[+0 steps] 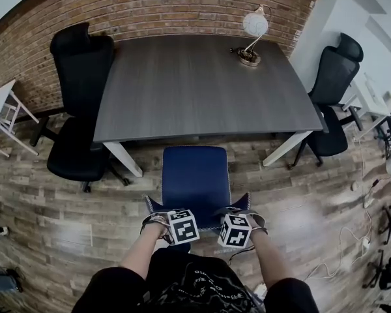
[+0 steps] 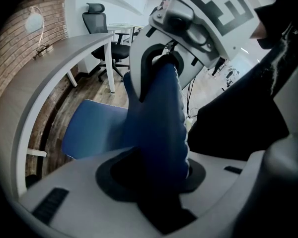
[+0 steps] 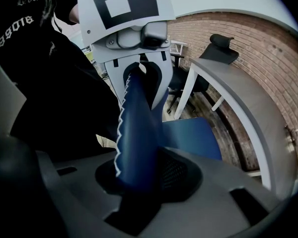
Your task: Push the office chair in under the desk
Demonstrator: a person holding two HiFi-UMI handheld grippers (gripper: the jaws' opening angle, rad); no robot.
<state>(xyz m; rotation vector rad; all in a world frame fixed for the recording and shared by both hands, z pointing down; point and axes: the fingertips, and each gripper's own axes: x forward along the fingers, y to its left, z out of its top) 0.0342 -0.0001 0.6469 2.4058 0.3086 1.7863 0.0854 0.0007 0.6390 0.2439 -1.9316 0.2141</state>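
Black printed shirt, white left claw, right claw

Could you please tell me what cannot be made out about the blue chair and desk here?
- Base and wheels of the blue office chair: head view, hidden beneath its own seat; gripper views miss them.
- Seat's front edge: head view, covered by the desk top.
- Inner jaw faces of left gripper and right gripper: both gripper views, covered by the backrest they clamp.
- Right-hand black chair: head view, partly behind the desk corner.

Even bright light; fisheye edges (dark corners); near chair back blurred.
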